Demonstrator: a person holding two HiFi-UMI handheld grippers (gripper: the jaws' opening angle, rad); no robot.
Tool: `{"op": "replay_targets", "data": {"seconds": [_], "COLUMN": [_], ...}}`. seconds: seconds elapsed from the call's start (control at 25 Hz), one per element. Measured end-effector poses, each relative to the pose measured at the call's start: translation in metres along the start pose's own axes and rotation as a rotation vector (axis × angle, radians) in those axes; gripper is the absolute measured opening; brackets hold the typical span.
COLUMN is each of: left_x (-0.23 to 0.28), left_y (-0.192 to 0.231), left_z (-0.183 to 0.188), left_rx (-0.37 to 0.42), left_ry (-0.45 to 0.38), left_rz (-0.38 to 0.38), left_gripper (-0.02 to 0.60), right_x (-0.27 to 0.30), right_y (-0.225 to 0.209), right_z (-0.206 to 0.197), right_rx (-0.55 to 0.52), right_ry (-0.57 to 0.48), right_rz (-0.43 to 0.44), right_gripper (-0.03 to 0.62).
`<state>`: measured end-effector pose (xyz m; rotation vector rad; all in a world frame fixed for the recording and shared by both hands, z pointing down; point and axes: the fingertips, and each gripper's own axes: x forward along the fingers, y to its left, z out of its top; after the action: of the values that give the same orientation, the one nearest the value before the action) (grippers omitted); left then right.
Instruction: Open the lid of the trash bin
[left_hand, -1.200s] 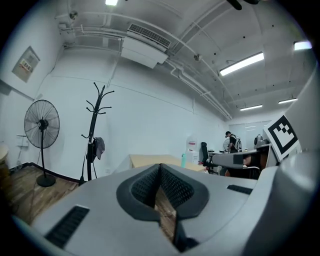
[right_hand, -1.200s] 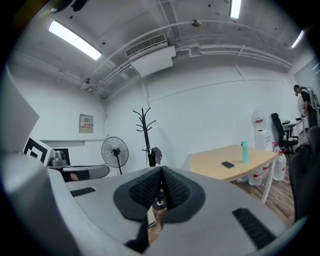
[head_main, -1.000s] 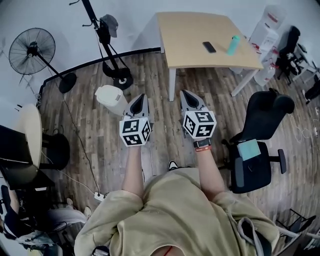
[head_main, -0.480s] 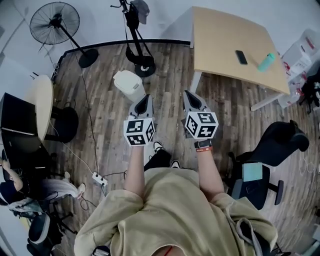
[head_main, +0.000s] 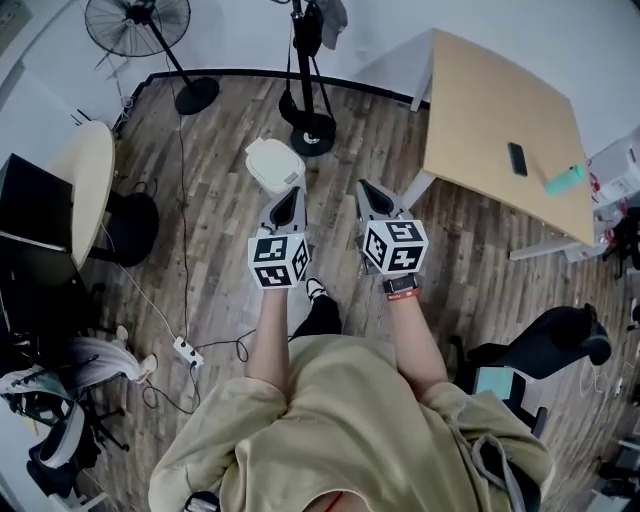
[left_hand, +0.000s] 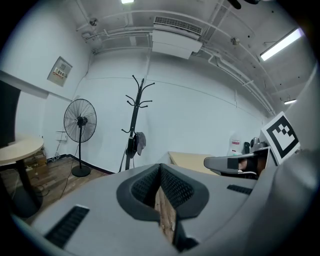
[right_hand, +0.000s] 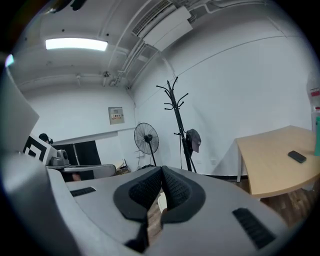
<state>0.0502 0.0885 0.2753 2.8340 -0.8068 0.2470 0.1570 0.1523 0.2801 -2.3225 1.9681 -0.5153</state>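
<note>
The trash bin (head_main: 275, 165), white with its lid down, stands on the wooden floor in the head view. My left gripper (head_main: 287, 204) hovers just behind it, its tip close to the bin's near edge, jaws shut and empty. About a hand's width to the right, my right gripper (head_main: 371, 194) is held level with it, also shut on nothing. In the left gripper view the left gripper (left_hand: 160, 167) shows its pads meeting, with only floor in the slit below. The right gripper (right_hand: 162, 170) looks the same in the right gripper view, and a pale sliver shows low between its pads.
A coat stand (head_main: 312, 120) rises just beyond the bin and a floor fan (head_main: 140, 15) stands far left. A wooden table (head_main: 500, 110) with a phone (head_main: 517, 158) and a teal bottle (head_main: 565, 180) is at right. A power strip (head_main: 185, 350) and cables lie at left; an office chair (head_main: 545, 350) is at lower right.
The person has turned and stepped forward, so the bin has come closer to the left gripper's tip. Both grippers keep the same shut pose side by side.
</note>
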Motion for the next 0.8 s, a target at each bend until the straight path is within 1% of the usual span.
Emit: {"op": "replay_targets", "data": {"seconds": [0.16, 0.36, 0.48, 0.64, 0.72, 0.8], "left_x": [0.034, 0.066, 0.077, 0.084, 0.092, 0.099], "left_y": [0.045, 0.112, 0.154, 0.203, 0.219, 0.227], "left_z": [0.012, 0.026, 0.029, 0.015, 0.004, -0.008], "left_rx": [-0.012, -0.047, -0.056, -0.101, -0.101, -0.105], "left_ry": [-0.011, -0.022, -0.015, 0.000, 0.015, 0.037], "left_rz": [0.024, 0.089, 0.117, 0.142, 0.175, 0.192], "left_gripper": [0.023, 0.023, 0.023, 0.023, 0.023, 0.023], "right_x": [0.061, 0.141, 0.186, 0.229, 0.245, 0.255], "right_y": [0.006, 0.029, 0.046, 0.068, 0.071, 0.069], "right_z": [0.006, 0.013, 0.012, -0.006, -0.020, -0.033], "right_rx": [-0.016, -0.056, -0.054, -0.042, -0.044, -0.030], "right_ry": [0.033, 0.086, 0.114, 0.156, 0.189, 0.227], "right_rz": [0.031, 0.104, 0.138, 0.170, 0.187, 0.197], "right_gripper": [0.015, 0.015, 0.015, 0.015, 0.015, 0.015]}}
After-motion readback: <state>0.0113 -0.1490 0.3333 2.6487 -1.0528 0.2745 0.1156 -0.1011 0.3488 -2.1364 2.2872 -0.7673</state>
